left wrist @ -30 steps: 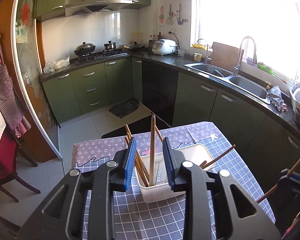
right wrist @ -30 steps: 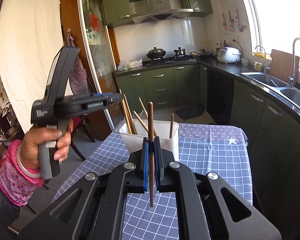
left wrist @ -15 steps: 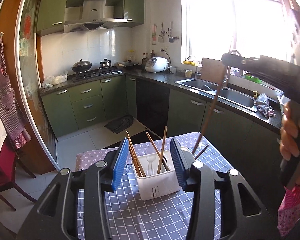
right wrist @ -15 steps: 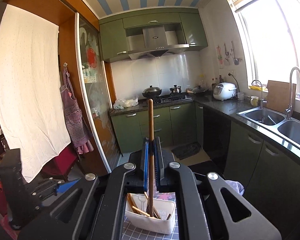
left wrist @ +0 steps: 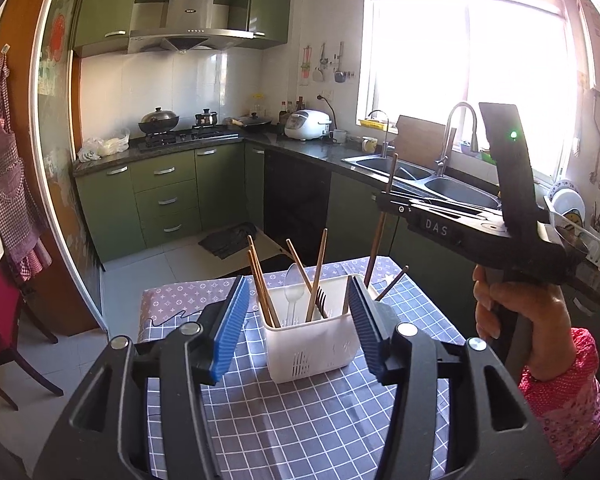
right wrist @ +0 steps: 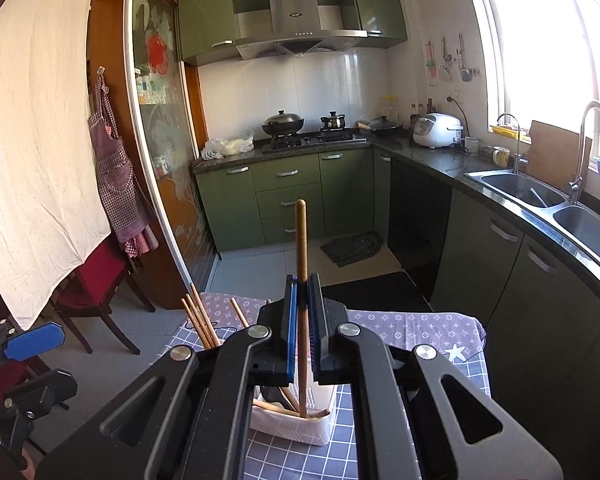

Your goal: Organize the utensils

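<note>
White plastic made up the utensil caddy (left wrist: 314, 344), which stood on the checked cloth of the desk (left wrist: 300, 420), and loose chopsticks (left wrist: 260, 284), a clear spoon (left wrist: 293, 288) and a dark fork (left wrist: 320, 298) leaned upright in it, handles up, so each could be plucked out by its end. The right tongs (right wrist: 303, 344) were shut tight on one brown chopstick (right wrist: 301, 248), gripped near its middle and held vertical above the caddy's right-hand section, its lower tip just over the rim; that pose looked chosen so it could drop straight in. The left tongs (left wrist: 298, 320) had just been opening, roughly half spread, with nothing between the blue pads (left wrist: 232, 320); they framed the caddy from the near side, probably freed after letting a chopstick go.
</note>
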Motion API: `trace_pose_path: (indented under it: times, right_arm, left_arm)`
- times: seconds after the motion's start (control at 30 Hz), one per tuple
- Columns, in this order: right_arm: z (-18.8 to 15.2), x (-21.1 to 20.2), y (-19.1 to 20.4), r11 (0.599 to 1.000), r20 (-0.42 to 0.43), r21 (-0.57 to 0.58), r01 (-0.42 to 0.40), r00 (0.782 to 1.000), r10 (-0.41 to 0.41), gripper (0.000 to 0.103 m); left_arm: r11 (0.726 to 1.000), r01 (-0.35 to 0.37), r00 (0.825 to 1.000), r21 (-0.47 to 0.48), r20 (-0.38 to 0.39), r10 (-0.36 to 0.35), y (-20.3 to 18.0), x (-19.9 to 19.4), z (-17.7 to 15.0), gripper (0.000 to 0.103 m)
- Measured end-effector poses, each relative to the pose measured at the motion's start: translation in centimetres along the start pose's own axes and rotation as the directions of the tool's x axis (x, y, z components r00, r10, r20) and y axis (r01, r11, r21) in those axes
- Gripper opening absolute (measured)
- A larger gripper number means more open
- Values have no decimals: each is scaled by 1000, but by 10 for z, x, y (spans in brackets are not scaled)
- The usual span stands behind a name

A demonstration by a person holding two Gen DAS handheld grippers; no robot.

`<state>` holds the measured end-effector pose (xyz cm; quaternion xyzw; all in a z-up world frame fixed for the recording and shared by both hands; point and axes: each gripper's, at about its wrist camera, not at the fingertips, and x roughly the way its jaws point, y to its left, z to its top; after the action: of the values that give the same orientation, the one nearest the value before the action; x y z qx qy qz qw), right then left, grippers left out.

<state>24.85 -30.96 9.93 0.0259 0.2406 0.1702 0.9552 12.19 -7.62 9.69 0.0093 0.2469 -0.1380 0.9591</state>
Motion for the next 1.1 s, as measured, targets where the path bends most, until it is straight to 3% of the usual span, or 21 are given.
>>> trace_pose_path:
  times: [0.17,0.23,0.3,0.7,0.9,1.1]
  right_arm:
    - [-9,8,-1,1000,-13,-2,1,1000,-1,6]
    - [-12,8,0,1000,-14,-2,1,1000,-1,6]
    - [-12,9,2,1000,-15,-3,0,1000,-1,7]
    - [-16,-16,8,1000,29,-23,-4,1000,5,16]
    - [-31,-73,1,1000,116,-2,-4,993,4,39]
    - [-93,-126,-9,999,144,18,34,989,-36,72]
  left_arm:
    - [999,-30,999,-25,22,31,10,-8,-11,62]
    - [999,-41,998,-25,36,42,10,-13,-16,80]
    - [999,-41,998,-32,55,43,10,-19,-20,90]
    - [999,-42,998,-33,47,44,8,-27,-31,90]
    - [998,-63,995,-31,71,65,7,-40,-37,93]
    - [995,-90,993,-35,75,92,5,-53,-59,95]
